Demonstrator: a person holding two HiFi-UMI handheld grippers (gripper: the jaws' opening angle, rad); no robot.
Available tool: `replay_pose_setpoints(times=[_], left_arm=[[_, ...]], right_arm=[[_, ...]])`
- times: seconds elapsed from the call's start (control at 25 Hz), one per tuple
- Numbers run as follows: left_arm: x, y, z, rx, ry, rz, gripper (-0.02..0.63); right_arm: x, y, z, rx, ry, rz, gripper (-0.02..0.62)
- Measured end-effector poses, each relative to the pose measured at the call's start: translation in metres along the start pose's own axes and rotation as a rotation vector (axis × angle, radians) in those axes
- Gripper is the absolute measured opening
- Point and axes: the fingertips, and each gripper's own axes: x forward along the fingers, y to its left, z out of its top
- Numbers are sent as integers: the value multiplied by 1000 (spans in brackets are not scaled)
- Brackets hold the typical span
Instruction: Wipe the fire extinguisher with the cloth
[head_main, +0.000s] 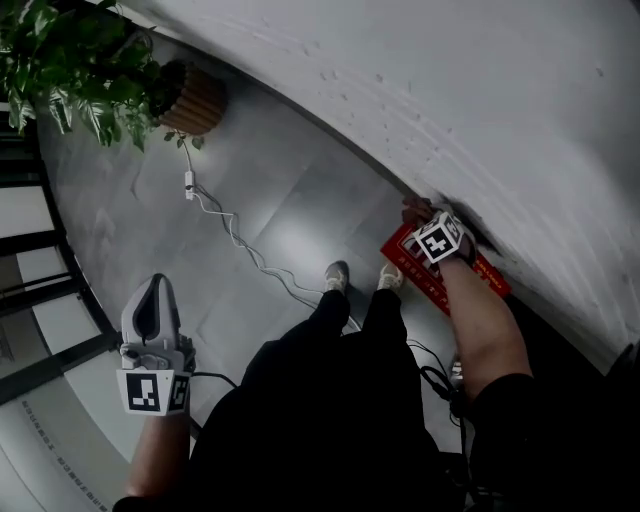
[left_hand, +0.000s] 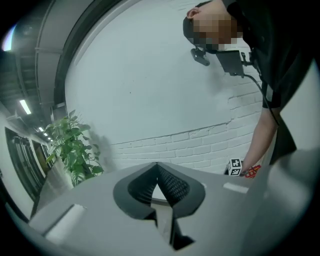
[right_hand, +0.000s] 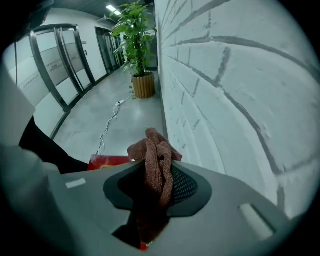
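A brownish-red cloth (right_hand: 152, 145) is bunched between the jaws of my right gripper (right_hand: 159, 167), which is shut on it. In the head view that gripper (head_main: 428, 222) points down at the foot of the white wall, the cloth (head_main: 416, 208) poking out ahead of it. Just beneath it lies a red box-like thing with white print (head_main: 480, 275), its red edge (right_hand: 107, 161) showing behind the jaws; no extinguisher body can be made out. My left gripper (head_main: 157, 285) hangs well off to the left over the floor; in its own view the gripper (left_hand: 157, 167) is shut, tips touching, and holds nothing.
The white brick wall (head_main: 450, 90) runs along the right. A potted plant (head_main: 90, 70) in a ribbed pot (head_main: 195, 100) stands far left by the wall. A white cable (head_main: 230, 225) trails across the grey floor towards the person's shoes (head_main: 338, 275). Dark door frames (head_main: 40, 250) line the left.
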Motion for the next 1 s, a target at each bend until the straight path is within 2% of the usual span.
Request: replay_pose_setpoints(times=[0.24, 0.48, 0.6, 0.68, 0.72, 0.8, 0.88, 1.0], left_arm=[[49, -44, 27, -19, -76, -153, -2], [77, -97, 42, 79, -123, -312, -2], [84, -108, 47, 69, -141, -349, -2], [82, -105, 48, 67, -149, -345, -2], [79, -100, 45, 64, -145, -331, -2], [70, -82, 34, 46, -121, -285, -2], [59, -63, 17, 24, -85, -231, -2], [40, -37, 1, 9, -50, -156, -2]], right_arm=[[-53, -11, -110, 186, 49, -57, 117], [-119, -11, -248, 391, 116, -148, 117], [-142, -8, -316, 442, 223, -217, 114], [-158, -7, -342, 476, 279, -274, 114], [-164, -10, -338, 476, 255, -307, 114], [-161, -16, -295, 406, 150, -335, 114], [-141, -16, -225, 285, 36, -297, 114], [-96, -3, -110, 118, -100, -187, 114]])
